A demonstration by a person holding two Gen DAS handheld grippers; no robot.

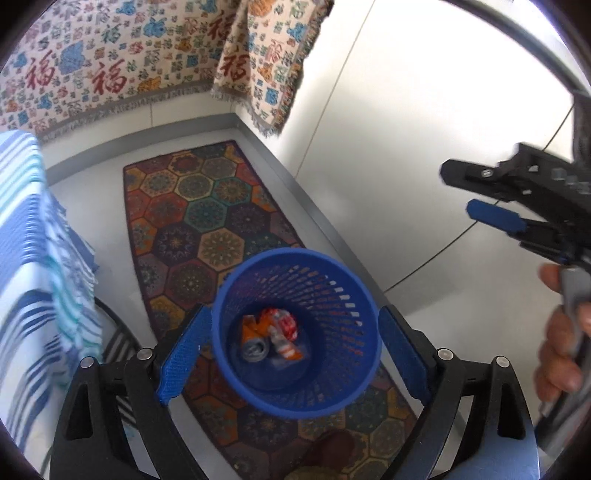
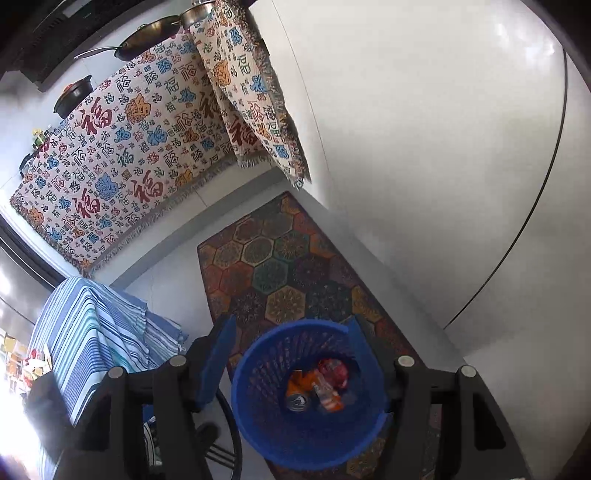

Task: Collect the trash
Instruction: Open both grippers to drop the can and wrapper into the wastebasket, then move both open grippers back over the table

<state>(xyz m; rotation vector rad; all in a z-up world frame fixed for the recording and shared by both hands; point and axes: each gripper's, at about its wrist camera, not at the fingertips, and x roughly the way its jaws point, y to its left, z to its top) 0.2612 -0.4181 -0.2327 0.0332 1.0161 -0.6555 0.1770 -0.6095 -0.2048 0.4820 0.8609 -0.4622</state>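
Note:
A blue mesh wastebasket [image 1: 332, 380] stands on a patterned rug, seen from above in both views [image 2: 258, 424]. At its bottom lie an orange can [image 1: 253, 339], crumpled red-and-white wrappers [image 1: 284, 321] and a small bottle [image 1: 284, 349]; the same trash shows in the right wrist view [image 2: 317, 387]. My left gripper [image 1: 295, 358] is open and empty above the basket. My right gripper [image 2: 295, 365] is open and empty above the basket too; it also shows at the right edge of the left wrist view [image 1: 476, 192], held in a hand.
The hexagon-patterned rug [image 1: 207, 206] runs along a white cabinet wall [image 1: 406, 129]. A patterned cloth [image 2: 122, 147] hangs over the counter. A blue-striped cloth [image 1: 33, 258] covers furniture on the left. Pans [image 2: 147, 33] sit on the counter.

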